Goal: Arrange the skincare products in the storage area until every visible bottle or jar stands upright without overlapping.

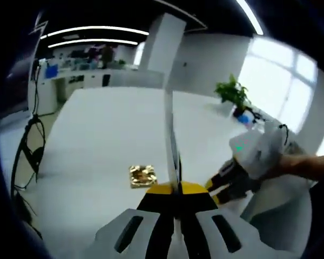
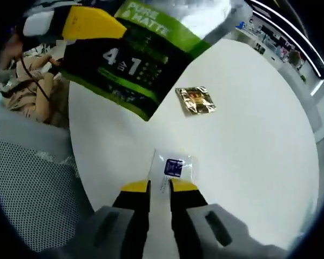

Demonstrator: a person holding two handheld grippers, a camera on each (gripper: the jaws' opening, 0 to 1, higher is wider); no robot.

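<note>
- A flat green-and-black sachet [image 2: 132,54], printed "PURE MATTE" and "4 in 1", is being held edge-on above the white table [image 1: 97,151] by the left gripper [image 1: 178,186], its yellow-tipped jaws closed tight on the sachet's lower edge; in the left gripper view the sachet [image 1: 169,129] is being seen only as a thin upright sliver rising from between the jaws.
- In the right gripper view, the left gripper [image 2: 70,24] is being seen at the upper left, pinching the sachet by its top corner, the pack hanging tilted over the table's [image 2: 248,135] edge.
- A small clear sachet [image 2: 170,170] with a dark blue label is being clamped between the right gripper's [image 2: 159,186] jaws, just above the tabletop.
- In the left gripper view, the right gripper [image 1: 227,183] is being carried in from the right by a hand [image 1: 289,162]; from that side its jaws cannot be made out.
- A gold foil sachet [image 1: 142,175] is lying flat and alone on the table, just beyond the left gripper's tips; in the right gripper view the gold foil sachet [image 2: 196,101] is lying past the clear sachet, near the green pack's lower corner but apart from it.
- A potted plant [image 1: 233,91] is standing at the table's far right edge, with office windows and ceiling lights behind.
</note>
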